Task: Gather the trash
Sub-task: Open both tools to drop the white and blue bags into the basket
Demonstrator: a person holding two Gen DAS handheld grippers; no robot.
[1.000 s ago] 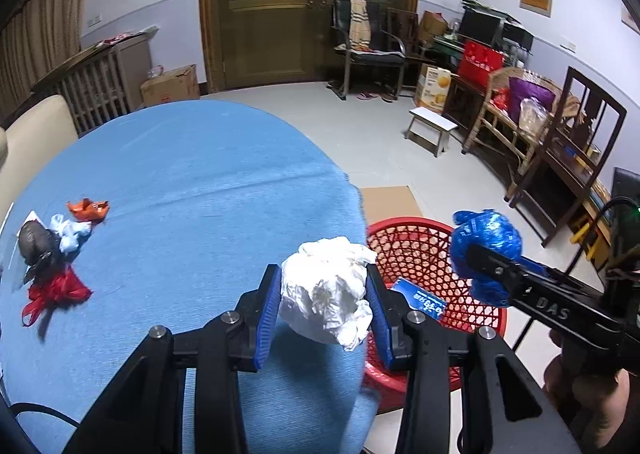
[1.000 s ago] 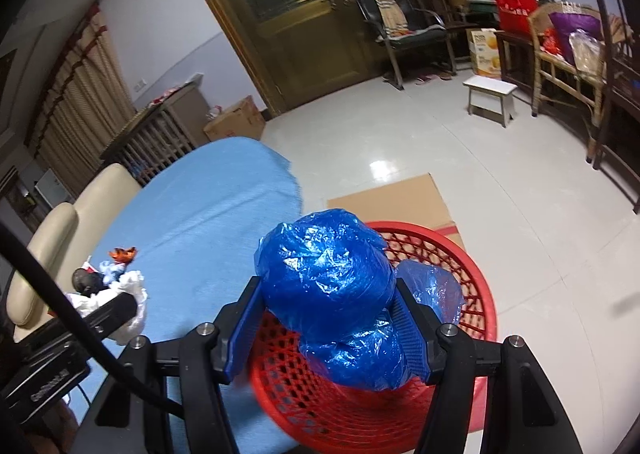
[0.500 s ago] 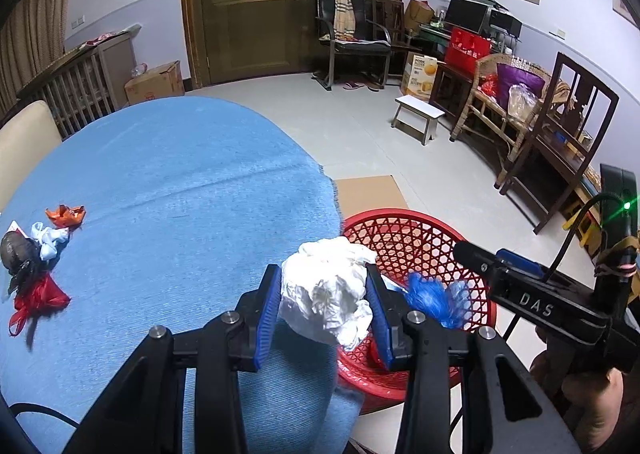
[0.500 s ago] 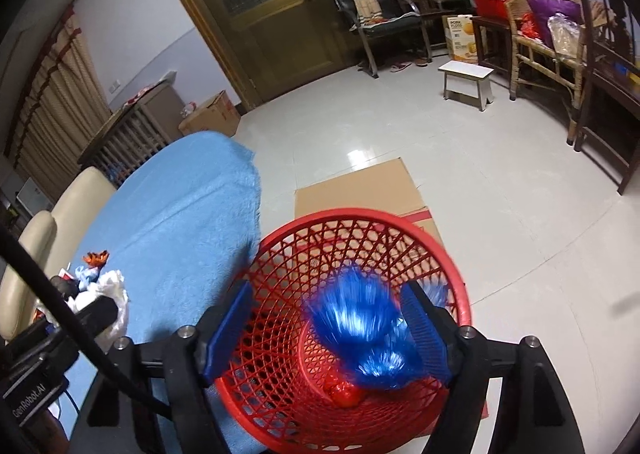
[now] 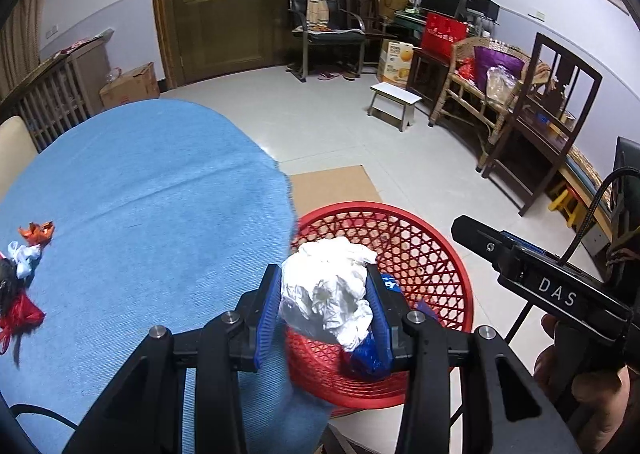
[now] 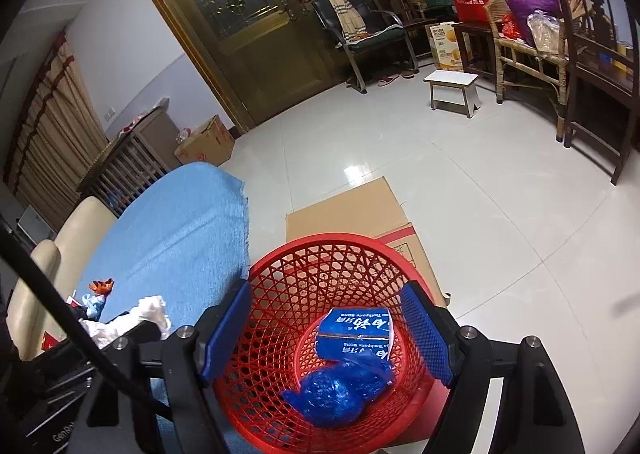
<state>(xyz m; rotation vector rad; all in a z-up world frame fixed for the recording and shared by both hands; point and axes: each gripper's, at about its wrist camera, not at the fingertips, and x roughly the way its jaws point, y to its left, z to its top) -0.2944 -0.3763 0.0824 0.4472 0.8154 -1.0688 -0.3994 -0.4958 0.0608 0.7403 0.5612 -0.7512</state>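
While left tongs (image 5: 325, 308) clamp white wad (image 5: 328, 294), right tongs (image 6: 326, 330), just opened, gape empty over basket (image 6: 280, 266).

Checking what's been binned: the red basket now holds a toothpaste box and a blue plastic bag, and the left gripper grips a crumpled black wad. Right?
Not quite: the wad in the left gripper is white, as the left wrist view shows. The rest holds: toothpaste box and blue plastic bag lie in the red basket.
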